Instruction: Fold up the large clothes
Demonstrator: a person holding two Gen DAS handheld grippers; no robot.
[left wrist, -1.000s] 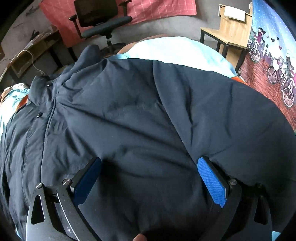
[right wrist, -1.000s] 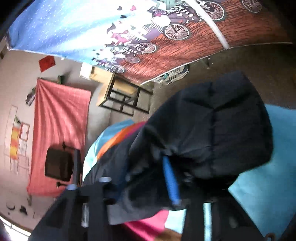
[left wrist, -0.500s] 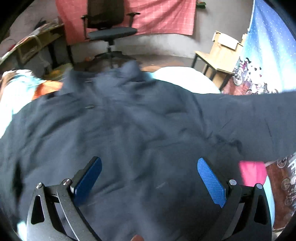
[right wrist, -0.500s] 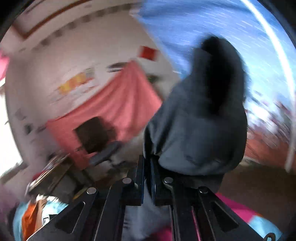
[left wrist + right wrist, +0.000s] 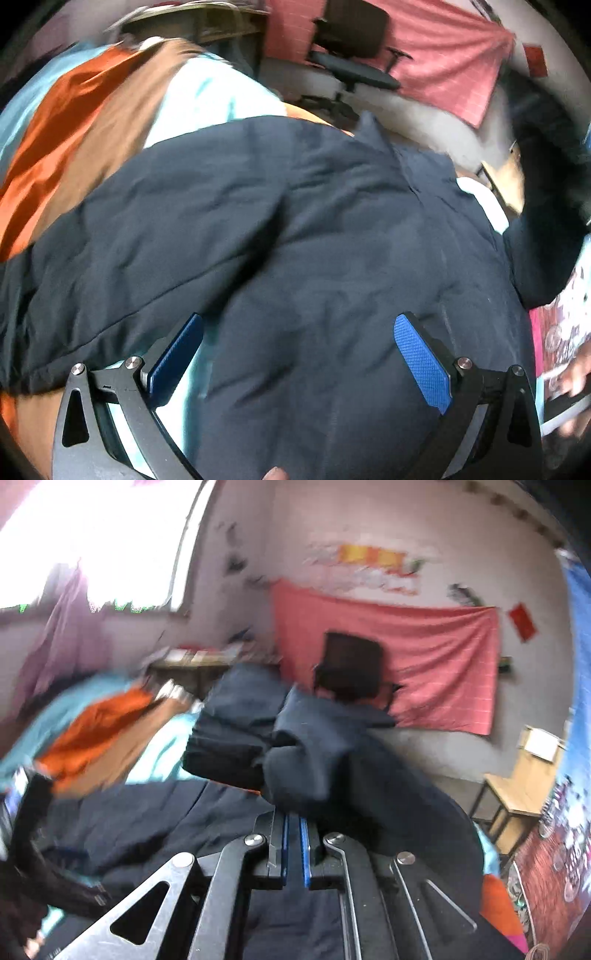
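A large dark navy jacket [image 5: 314, 240] lies spread on a bed. My left gripper [image 5: 299, 354] is open, its blue pads wide apart just above the jacket's body, holding nothing. My right gripper [image 5: 294, 845] is shut on a fold of the jacket's sleeve [image 5: 314, 753] and holds it lifted over the jacket's body [image 5: 155, 812]. The sleeve's end droops forward past the fingertips. The right view is blurred by motion.
The bed cover [image 5: 74, 110] is light blue, orange and brown. A black office chair [image 5: 351, 48] stands before a red cloth on the wall [image 5: 424, 657]. A wooden side table [image 5: 524, 775] and a printed bicycle hanging [image 5: 554, 867] are at the right.
My right gripper has swung the held sleeve from high in the air down and across over the jacket. My left gripper has shifted sideways over the jacket, still open.
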